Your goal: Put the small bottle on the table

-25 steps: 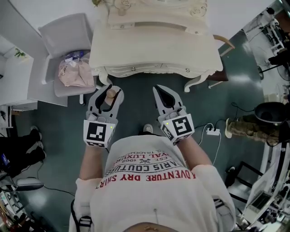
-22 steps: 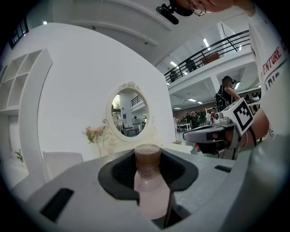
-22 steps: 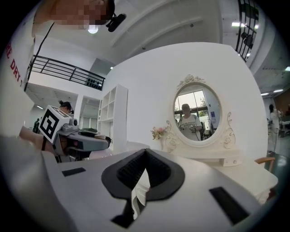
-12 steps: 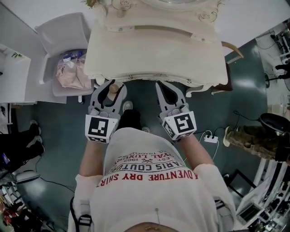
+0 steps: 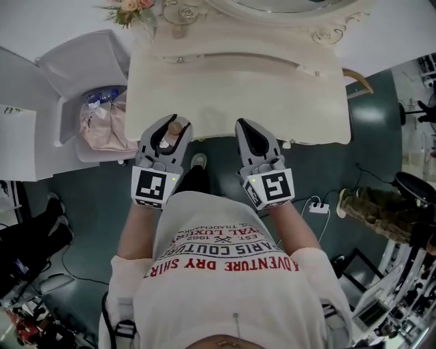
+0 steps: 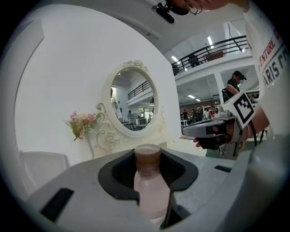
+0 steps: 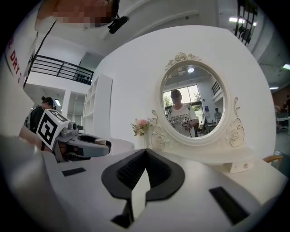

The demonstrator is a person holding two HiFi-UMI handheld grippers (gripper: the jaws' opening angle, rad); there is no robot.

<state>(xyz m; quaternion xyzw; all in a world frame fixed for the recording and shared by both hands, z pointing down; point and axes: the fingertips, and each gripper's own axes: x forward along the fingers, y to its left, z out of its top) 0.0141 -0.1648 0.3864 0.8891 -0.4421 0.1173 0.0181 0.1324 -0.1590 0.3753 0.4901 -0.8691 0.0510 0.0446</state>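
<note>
Head view: the cream dressing table (image 5: 238,82) fills the upper middle of the frame, its front edge running level just ahead of the person. Two grippers are present. The left gripper (image 5: 165,133) has its tips over that front edge, and its jaws are clamped on the small bottle (image 5: 176,127), one in number, pale-bodied with a brown cap, held upright above the table's near-left margin and not resting on it. The right gripper (image 5: 246,129) lies alongside, well apart from the left, tips likewise at the front edge; the right gripper view shows its jaws drawn together with nothing between them. Ahead of both tools the tabletop is open surface from the front edge back to the base of the one oval mirror (image 6: 132,97). One bunch of pink flowers (image 5: 126,8) stands at the far-left corner, clear of the bottle's side of the table. To the table's left stands one white chair (image 5: 85,65) carrying one pink bag (image 5: 102,123), close to the table's left edge. On the dark floor to the right lies one white power strip (image 5: 319,206).
</note>
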